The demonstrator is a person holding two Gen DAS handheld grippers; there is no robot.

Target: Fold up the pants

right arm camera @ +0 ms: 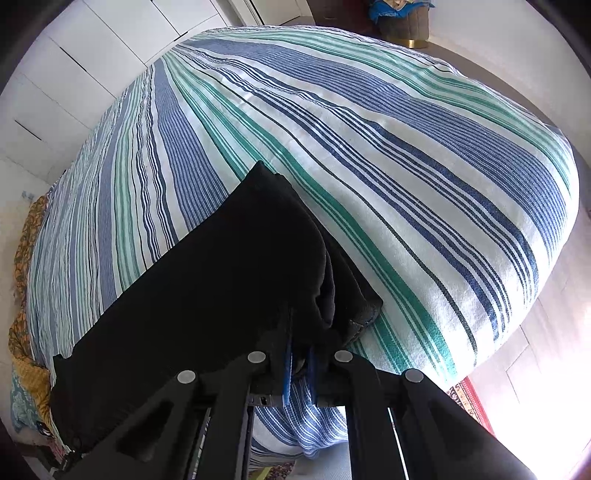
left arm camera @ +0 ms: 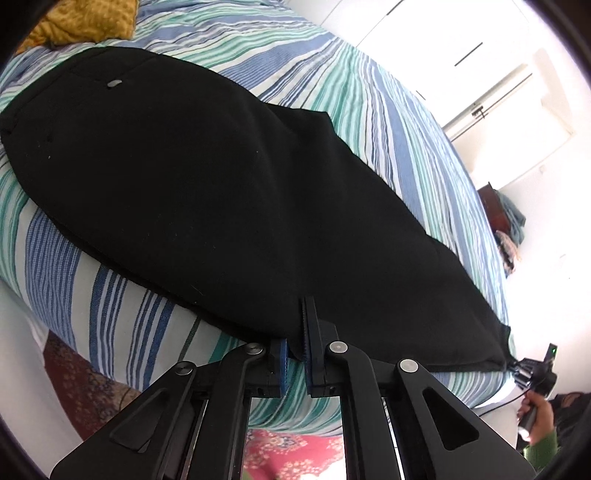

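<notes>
Black pants lie stretched out on a striped bed cover, waist with a grey button at the far left. My left gripper is shut on the near long edge of the pants, with the fabric pinched between its pads. In the left wrist view the right gripper holds the hem end at the far right, a hand in a green sleeve behind it. In the right wrist view my right gripper is shut on the bunched hem of the pants, slightly lifted off the bed cover.
A yellow cloth lies at the head end of the bed, also seen as yellow cloth at the left. A red patterned rug covers the floor by the bed. White wardrobe doors stand beyond the bed.
</notes>
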